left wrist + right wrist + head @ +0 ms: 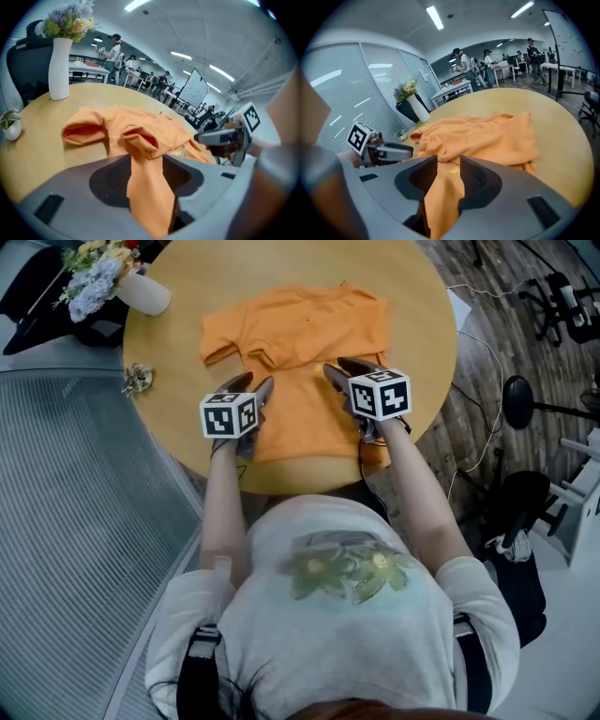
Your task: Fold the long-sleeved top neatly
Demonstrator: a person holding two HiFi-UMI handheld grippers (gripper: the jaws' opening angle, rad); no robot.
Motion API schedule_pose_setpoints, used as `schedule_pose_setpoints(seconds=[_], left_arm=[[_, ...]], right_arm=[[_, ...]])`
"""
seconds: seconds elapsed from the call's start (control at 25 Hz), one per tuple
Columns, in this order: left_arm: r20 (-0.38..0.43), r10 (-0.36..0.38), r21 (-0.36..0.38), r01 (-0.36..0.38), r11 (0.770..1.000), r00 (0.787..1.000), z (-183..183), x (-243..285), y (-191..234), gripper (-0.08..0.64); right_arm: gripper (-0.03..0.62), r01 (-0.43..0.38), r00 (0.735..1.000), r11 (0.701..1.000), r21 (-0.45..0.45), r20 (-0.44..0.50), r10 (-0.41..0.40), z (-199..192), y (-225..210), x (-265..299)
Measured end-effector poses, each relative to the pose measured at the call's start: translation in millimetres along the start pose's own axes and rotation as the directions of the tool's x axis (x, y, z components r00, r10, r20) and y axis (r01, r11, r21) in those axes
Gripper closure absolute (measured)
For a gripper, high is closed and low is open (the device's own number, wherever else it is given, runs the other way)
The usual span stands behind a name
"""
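Both the left gripper (253, 382) and right gripper (345, 367) stand part-open, with cloth loose between their jaws, unpinched. The orange top (309, 324) lies rumpled on the table (178, 315), one sleeve (230, 341) folded inward.

Your scene is bright and evenly lit from ceiling light strips (136, 4), which blow out white in both gripper views. Shadows are soft, with just a thin dark line under the orange top (300, 334) on the table (178, 427). Your head view is sharp in the centre and bends at the edges. Both gripper views are fisheye with dark rounded corners. The near foreground is out of focus, the left gripper view's right edge smears, and the far room is hazy.
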State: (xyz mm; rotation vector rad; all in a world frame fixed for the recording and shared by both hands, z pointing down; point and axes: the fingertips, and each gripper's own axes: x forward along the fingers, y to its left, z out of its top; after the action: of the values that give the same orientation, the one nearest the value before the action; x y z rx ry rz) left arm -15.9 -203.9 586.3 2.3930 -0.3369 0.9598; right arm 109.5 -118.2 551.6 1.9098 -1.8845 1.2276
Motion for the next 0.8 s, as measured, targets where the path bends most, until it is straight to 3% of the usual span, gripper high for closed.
schedule_pose_setpoints(seconds=[0.08, 0.16, 0.24, 0.28, 0.36, 0.52, 0.64, 0.72, 0.8], left_arm=[[0.059, -0.001, -0.099, 0.007, 0.995, 0.998, 18, 9, 5, 0.37], [0.118, 0.0, -0.224, 0.027, 0.974, 0.993, 34, 17, 10, 0.371], [0.142, -0.025, -0.302, 0.067, 0.951, 0.99, 42, 24, 9, 0.373], [0.142, -0.036, -0.304, 0.078, 0.95, 0.989, 45, 25, 6, 0.39], [0.142, -0.017, -0.253, 0.053, 0.966, 0.99, 48, 19, 6, 0.554], [0.083, 0.072, -0.198, -0.054, 0.979, 0.994, 32, 5, 37, 0.554], [0.013, 0.187, -0.216, -0.18, 0.96, 0.982, 14, -4, 74, 0.552], [0.054, 0.256, -0.236, -0.237, 0.942, 0.965, 23, -19, 80, 0.549], [0.145, 0.235, -0.226, -0.199, 0.954, 0.961, 44, -30, 62, 0.517]], right_arm=[[0.449, 0.037, 0.999, 0.999, 0.016, -0.029, -0.037, -15, -15, -4], [0.449, 0.075, 0.995, 0.997, 0.012, -0.072, -0.074, -33, -27, -3], [0.449, 0.114, 0.985, 0.993, 0.004, -0.128, -0.113, -53, -39, -1], [0.449, 0.139, 0.977, 0.99, 0.003, -0.162, -0.137, -64, -47, 0], [0.449, 0.198, 0.957, 0.98, -0.004, -0.218, -0.194, -85, -62, -1], [0.451, 0.24, 0.947, 0.971, -0.017, -0.219, -0.237, -94, -73, -6], [0.451, 0.232, 0.941, 0.972, -0.042, -0.241, -0.236, -96, -73, -7], [0.451, 0.225, 0.94, 0.973, -0.054, -0.249, -0.232, -97, -72, -8], [0.451, 0.226, 0.941, 0.972, -0.061, -0.243, -0.234, -97, -72, -8]])
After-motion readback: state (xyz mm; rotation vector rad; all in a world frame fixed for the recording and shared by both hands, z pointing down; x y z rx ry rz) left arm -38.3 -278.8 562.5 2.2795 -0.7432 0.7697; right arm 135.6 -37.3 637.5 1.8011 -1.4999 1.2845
